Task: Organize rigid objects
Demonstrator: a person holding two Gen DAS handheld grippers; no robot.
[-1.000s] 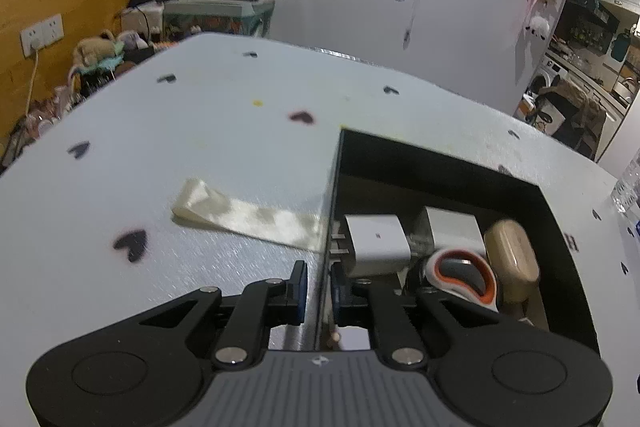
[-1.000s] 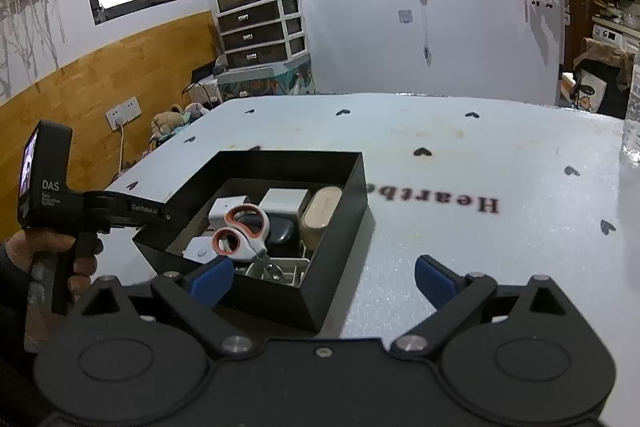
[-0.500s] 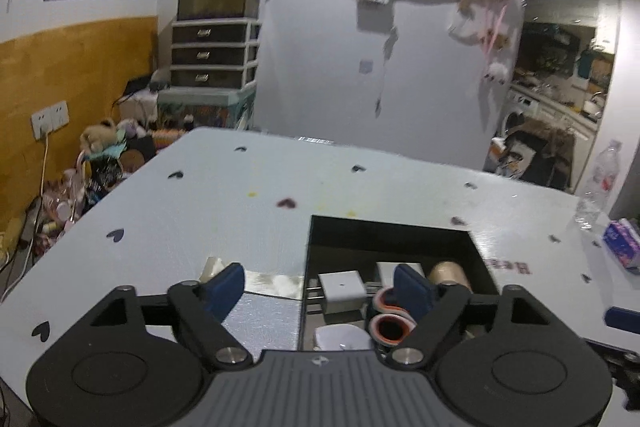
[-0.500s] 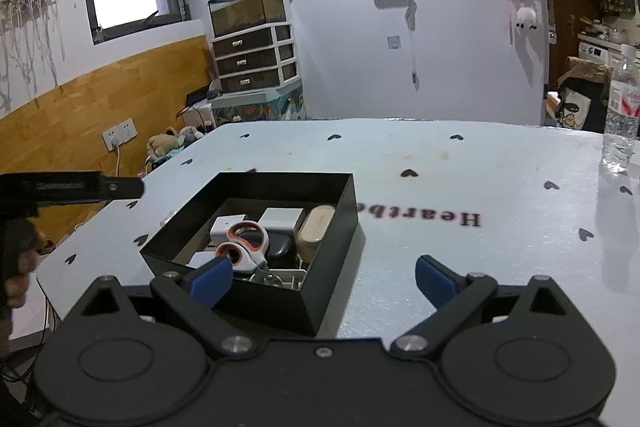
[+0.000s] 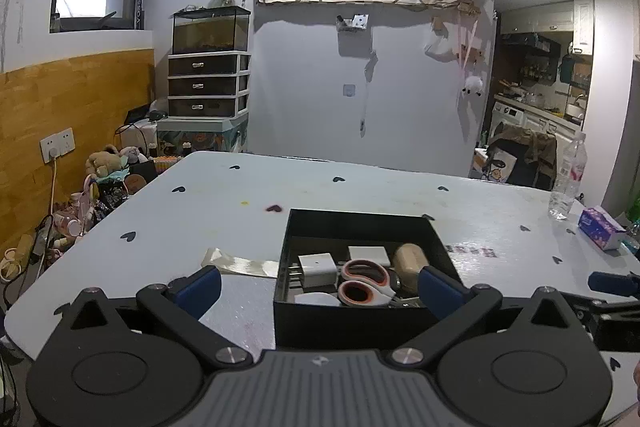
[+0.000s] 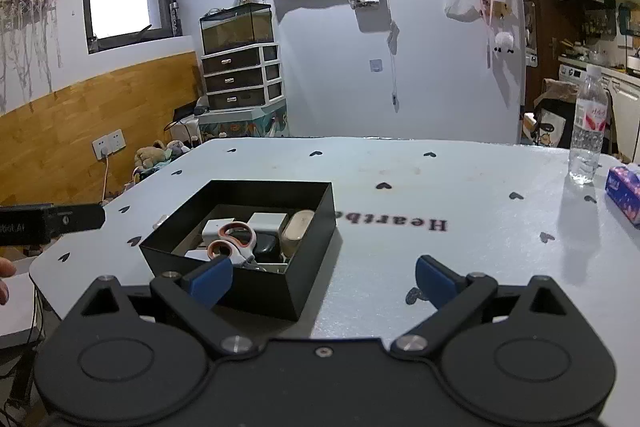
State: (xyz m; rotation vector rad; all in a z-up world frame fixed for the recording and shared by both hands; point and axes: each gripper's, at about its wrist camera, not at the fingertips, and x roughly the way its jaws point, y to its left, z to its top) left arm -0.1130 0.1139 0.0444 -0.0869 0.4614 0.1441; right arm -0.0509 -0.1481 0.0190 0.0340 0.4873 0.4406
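Left wrist view: left gripper (image 5: pixel 318 287) above the near edge of the desk (image 5: pixel 224 211), jaws opening wide, nothing between the pads. Black box (image 5: pixel 352 319) straight ahead and just below, nearer the right finger than the left. Inside, packed close: white block (image 5: pixel 317 269), second white block (image 5: pixel 369 255), scissors (image 5: pixel 362 283) with orange-rimmed handles toward the camera, tan case (image 5: pixel 408 259) at the right. Blades hidden, so long axis of the scissors hard to judge. Pale strip (image 5: pixel 240 265) flat on the desk, touching the box's left wall, long axis running left to right, just beyond the left finger. Bottle (image 5: pixel 568 179) and tissue pack (image 5: pixel 602 229) well apart at far right.

Right wrist view: right gripper (image 6: pixel 324 281) released wide, empty. Box (image 6: pixel 256 287) ahead and to the left, its near corner behind the left finger; bare desk (image 6: pixel 400 259) ahead of the right finger. Scissors (image 6: pixel 232 239) and tan case (image 6: pixel 298 231) inside. Only a sliver of the strip visible past the far side of the box.

Judgement: strip is the only loose item near the box, left gripper clearly the nearer, reach forward and leftward, closing across its short width.
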